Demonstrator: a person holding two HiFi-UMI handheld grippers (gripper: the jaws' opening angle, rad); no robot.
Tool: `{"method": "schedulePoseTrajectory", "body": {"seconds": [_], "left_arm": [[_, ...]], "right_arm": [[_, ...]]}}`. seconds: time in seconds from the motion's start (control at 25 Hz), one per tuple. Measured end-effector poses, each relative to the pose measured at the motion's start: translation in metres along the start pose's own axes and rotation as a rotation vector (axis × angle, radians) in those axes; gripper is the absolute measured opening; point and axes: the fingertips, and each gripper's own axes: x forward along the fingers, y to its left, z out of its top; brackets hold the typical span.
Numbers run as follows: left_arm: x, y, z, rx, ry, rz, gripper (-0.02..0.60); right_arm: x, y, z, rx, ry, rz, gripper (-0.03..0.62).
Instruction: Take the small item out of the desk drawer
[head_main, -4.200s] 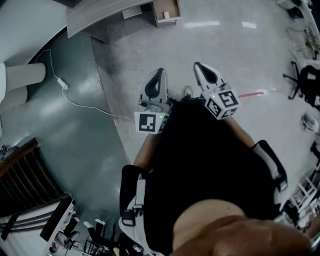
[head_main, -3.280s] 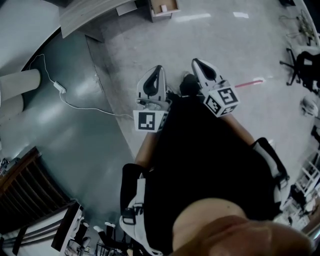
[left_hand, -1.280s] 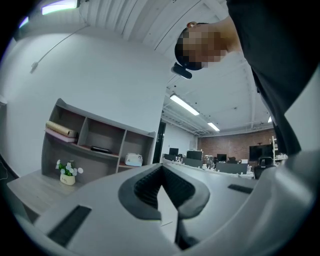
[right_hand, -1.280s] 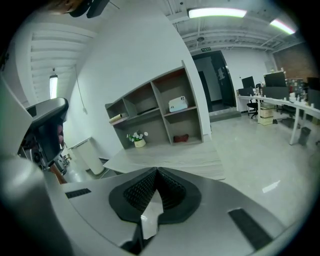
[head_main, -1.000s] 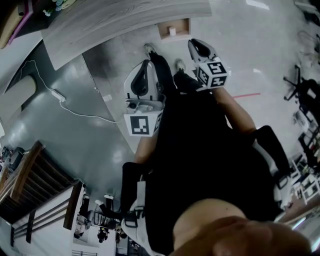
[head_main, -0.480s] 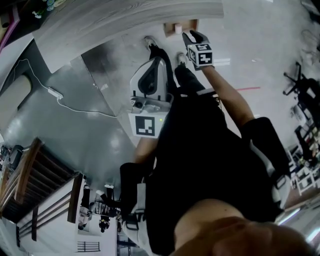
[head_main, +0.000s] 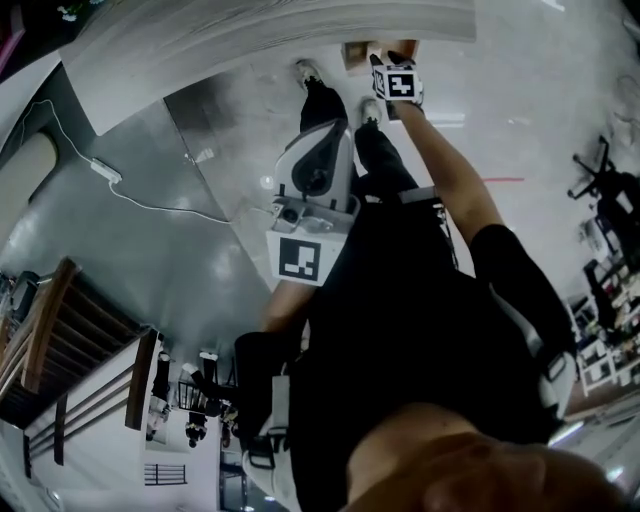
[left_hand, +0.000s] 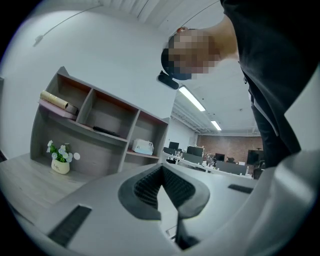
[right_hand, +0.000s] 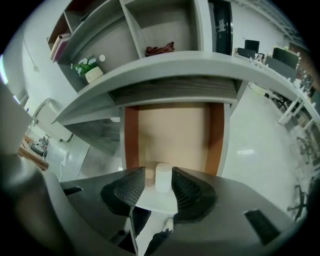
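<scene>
The desk drawer (right_hand: 172, 134) stands pulled out under the grey desktop (right_hand: 165, 67), with a pale wooden bottom and brown side walls. A small white cylinder (right_hand: 162, 181) stands upright near the drawer's front. My right gripper (right_hand: 159, 174) reaches into the drawer (head_main: 358, 50) with its jaws opening; the cylinder sits between the pads, with a gap on each side. In the head view the right gripper (head_main: 385, 60) is stretched far forward at the desk's edge. My left gripper (head_main: 322, 150) is held close to the body, tilted upward and shut on nothing (left_hand: 161, 168).
Above the desk are shelf compartments with a potted plant (right_hand: 91, 70) and a dark red cloth (right_hand: 160, 49). A white cable (head_main: 130, 192) runs over the floor at the left. The person's legs and shoes (head_main: 310, 72) stand right before the desk (head_main: 250, 30). An office chair (head_main: 600, 165) is at the right.
The right gripper has moved forward from near the body to the open drawer, and its jaws have spread apart. The left gripper has stayed close to the torso.
</scene>
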Motion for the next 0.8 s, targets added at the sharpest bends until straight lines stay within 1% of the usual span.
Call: {"method": "schedulePoseTrajectory", "body": {"seconds": [0.16, 0.4, 0.52, 0.68, 0.8], "left_arm": [[-0.001, 0.003, -0.009, -0.005, 0.018, -0.006, -0.002], [0.000, 0.013, -0.025, -0.010, 0.048, -0.008, -0.002], [0.004, 0.016, -0.031, -0.018, 0.052, -0.007, -0.002], [0.006, 0.015, -0.034, -0.016, 0.054, -0.006, -0.002], [0.005, 0.016, -0.034, -0.016, 0.055, -0.005, -0.002]], "right_arm": [[0.020, -0.003, -0.008, 0.026, 0.033, -0.004, 0.156], [0.051, -0.008, -0.020, 0.026, 0.089, -0.027, 0.176], [0.063, -0.009, -0.022, 0.015, 0.086, -0.028, 0.175], [0.071, -0.012, -0.030, 0.018, 0.122, -0.030, 0.175], [0.072, -0.012, -0.033, 0.020, 0.125, -0.036, 0.155]]}}
